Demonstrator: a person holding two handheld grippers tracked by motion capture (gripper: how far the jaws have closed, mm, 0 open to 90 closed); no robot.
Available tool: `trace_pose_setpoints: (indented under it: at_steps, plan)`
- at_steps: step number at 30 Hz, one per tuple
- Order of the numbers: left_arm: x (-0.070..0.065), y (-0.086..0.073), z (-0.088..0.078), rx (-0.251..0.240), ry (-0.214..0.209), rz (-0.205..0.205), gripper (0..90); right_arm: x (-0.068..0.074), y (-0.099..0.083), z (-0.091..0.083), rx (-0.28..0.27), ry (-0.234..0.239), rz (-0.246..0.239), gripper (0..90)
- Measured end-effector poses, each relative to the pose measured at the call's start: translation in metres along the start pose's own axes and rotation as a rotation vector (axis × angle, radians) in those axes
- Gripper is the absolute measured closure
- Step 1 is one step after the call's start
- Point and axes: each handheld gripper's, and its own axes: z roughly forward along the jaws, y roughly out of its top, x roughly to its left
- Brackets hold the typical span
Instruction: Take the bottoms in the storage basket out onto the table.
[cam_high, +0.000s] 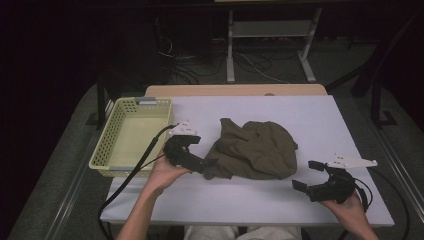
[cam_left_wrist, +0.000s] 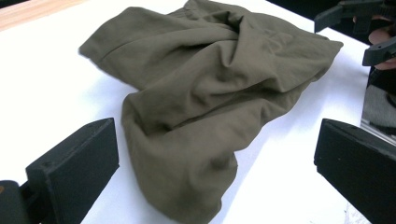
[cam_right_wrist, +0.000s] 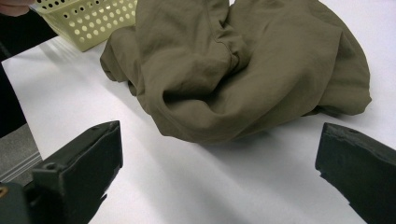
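Two hand-held grippers are working over a white table (cam_high: 260, 200) that is standing in a dim room, where a pale wooden edge is showing along the table's far side, grey floor is lying to either side, and cables and a light metal stand (cam_high: 270, 45) are sitting in the dark beyond. Lying crumpled near the middle of the table is an olive-green cloth (cam_high: 255, 150), bunched into folds, with a narrow end trailing toward the near left. Sitting at the far left, its side hanging over the table's left edge, is a pale yellow perforated basket (cam_high: 131, 135), its floor bare. Reaching in from the near left, the left gripper (cam_high: 207, 164) is pointing right at the cloth's near-left corner; its jaws are standing wide apart, with the cloth's trailing end lying between them in the left gripper view, though whether they are touching the fabric cannot be told. Hovering at the near right, just beside the cloth's right edge and clear of it, the right gripper (cam_high: 306, 175) is being held with its jaws spread wide, gripping nothing, with bare white table lying between them.
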Motion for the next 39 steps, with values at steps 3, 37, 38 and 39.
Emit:
trace_pose_setpoints:
  at_steps: [3, 37, 38, 39]
  plan:
    - [0.001, -0.007, -0.007, -0.013, 0.016, -0.016, 0.0, 0.000, 0.000, 0.000, -0.001, 0.001, -0.001, 0.5]
    - [-0.006, -0.090, -0.020, -0.068, 0.134, -0.087, 0.0, 0.002, 0.000, 0.000, 0.006, 0.007, 0.000, 0.5]
    - [-0.007, -0.090, -0.020, -0.071, 0.136, -0.087, 0.0, 0.002, 0.000, 0.000, 0.005, 0.006, -0.002, 0.5]
    - [-0.007, -0.090, -0.021, -0.075, 0.135, -0.084, 0.0, 0.002, 0.000, 0.000, 0.005, 0.006, -0.002, 0.5]
